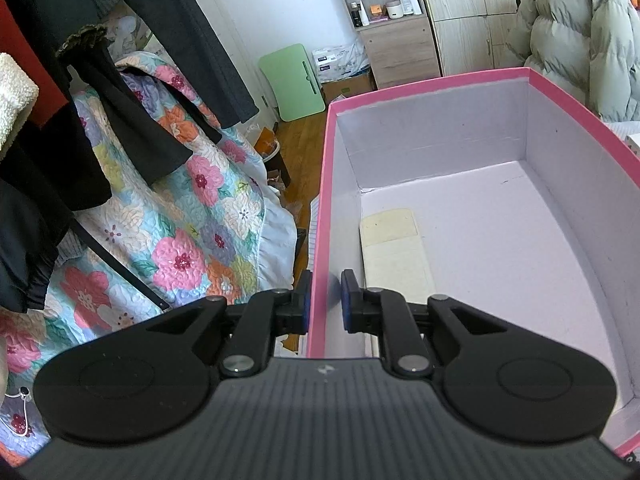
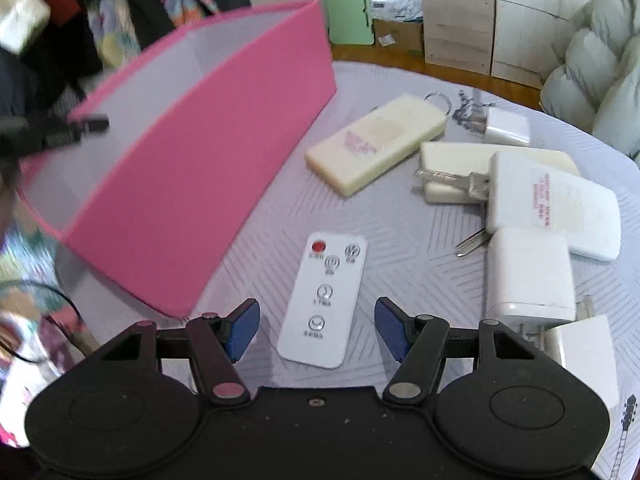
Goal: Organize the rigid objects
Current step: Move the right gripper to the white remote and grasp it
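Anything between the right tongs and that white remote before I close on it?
Nothing visible. The right tongs stand open, with the white remote lying flat between them on the grey cloth. The pink box sits clear to the left.

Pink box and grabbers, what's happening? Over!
Left tool shut on pink box wall. Right tool open over white remote, nothing held. One cream block inside box. Path clear.
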Demonstrator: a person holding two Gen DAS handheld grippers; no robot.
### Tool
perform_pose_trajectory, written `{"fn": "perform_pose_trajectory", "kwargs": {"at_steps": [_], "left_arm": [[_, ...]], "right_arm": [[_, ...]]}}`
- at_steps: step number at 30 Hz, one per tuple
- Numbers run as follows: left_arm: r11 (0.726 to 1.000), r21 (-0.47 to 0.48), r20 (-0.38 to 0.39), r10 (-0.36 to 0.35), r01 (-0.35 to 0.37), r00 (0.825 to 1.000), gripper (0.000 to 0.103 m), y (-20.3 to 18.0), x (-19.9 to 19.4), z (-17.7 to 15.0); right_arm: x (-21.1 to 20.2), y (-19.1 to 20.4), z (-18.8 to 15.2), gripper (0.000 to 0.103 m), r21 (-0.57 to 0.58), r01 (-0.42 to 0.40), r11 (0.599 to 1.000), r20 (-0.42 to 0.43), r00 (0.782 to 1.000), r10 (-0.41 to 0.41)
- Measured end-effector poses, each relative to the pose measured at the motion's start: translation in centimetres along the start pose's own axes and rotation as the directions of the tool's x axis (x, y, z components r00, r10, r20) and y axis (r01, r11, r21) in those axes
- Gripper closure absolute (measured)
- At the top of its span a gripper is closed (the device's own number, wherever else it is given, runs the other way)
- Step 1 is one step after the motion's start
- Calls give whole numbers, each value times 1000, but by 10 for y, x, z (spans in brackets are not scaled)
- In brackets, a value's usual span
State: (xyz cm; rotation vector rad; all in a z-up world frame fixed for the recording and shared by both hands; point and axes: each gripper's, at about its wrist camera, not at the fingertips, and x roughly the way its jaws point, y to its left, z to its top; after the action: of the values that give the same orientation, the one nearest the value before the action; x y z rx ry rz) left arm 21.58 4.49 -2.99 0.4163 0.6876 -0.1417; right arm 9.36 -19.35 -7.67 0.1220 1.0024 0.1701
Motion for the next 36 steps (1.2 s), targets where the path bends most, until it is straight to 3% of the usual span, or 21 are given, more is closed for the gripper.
{"fn": "perform_pose_trajectory", "kwargs": {"at_steps": [4,6,7,23,24,25,31,36], "left_arm": [[1000,-18,4,-7,7,1000,91,2,-1,-1],[1000,-26,6,-15,15,1000,91,5,-1,-2],[999,-30,5,-19,19,1000,91,6,-1,-2],[999,-35,19,-31,32,999,95,13,-13,2],[999,-32,22,-32,33,999,96,14,-14,2],[999,-31,24,-33,34,999,96,14,-14,1],[999,-47,44,-22,24,999,96,12,-15,-1],[998,-55,54,-12,15,998,96,8,-17,-5]], "right_arm": [[5,3,6,35,-35,50,998,44,998,-48],[6,6,7,53,-63,76,995,61,996,-72],[6,7,9,56,-80,92,993,68,994,-87],[-29,15,14,59,-49,35,998,197,980,-25],[-35,18,17,62,-51,25,998,215,976,-14],[-42,20,22,98,-55,5,998,233,973,8],[-69,36,64,100,-101,-134,986,294,943,158],[-54,32,73,97,-81,-122,989,246,959,138]]}}
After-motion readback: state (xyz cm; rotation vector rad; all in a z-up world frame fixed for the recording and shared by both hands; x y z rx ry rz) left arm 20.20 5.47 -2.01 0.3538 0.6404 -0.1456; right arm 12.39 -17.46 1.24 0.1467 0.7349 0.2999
